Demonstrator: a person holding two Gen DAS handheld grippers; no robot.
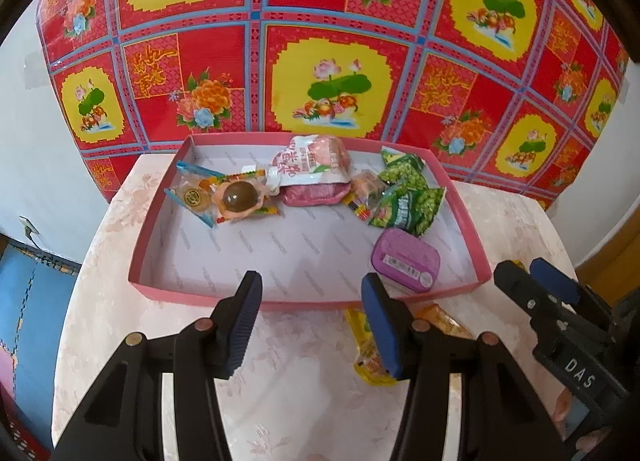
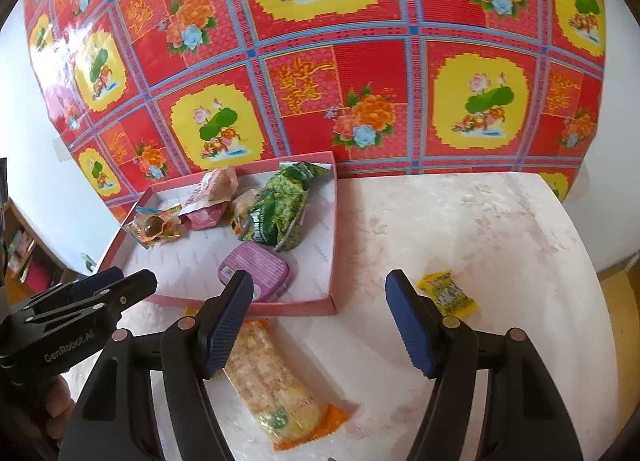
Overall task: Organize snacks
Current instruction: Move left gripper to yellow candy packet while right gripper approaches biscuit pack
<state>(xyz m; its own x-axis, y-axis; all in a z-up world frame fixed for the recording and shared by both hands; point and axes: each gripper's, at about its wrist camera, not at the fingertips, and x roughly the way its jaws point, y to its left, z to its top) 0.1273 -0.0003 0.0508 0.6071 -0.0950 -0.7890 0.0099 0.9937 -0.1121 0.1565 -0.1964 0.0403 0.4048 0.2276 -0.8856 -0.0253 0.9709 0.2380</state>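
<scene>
Right wrist view: both grippers, left (image 2: 124,293) and right (image 2: 320,325), have jaws open with nothing held. Long orange-ended cracker pack (image 2: 272,385) lies on the table (image 2: 460,229) just outside the pink tray (image 2: 248,307), near the front edge; a small yellow candy (image 2: 448,293) sits off right.

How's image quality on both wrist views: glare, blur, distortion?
Left wrist view: strong fisheye bending of the patterned cloth, dark vignette corners, the tray sharp. Right wrist view: same bending, glare on the cloth's upper left, the yellow packet slightly soft.
</scene>
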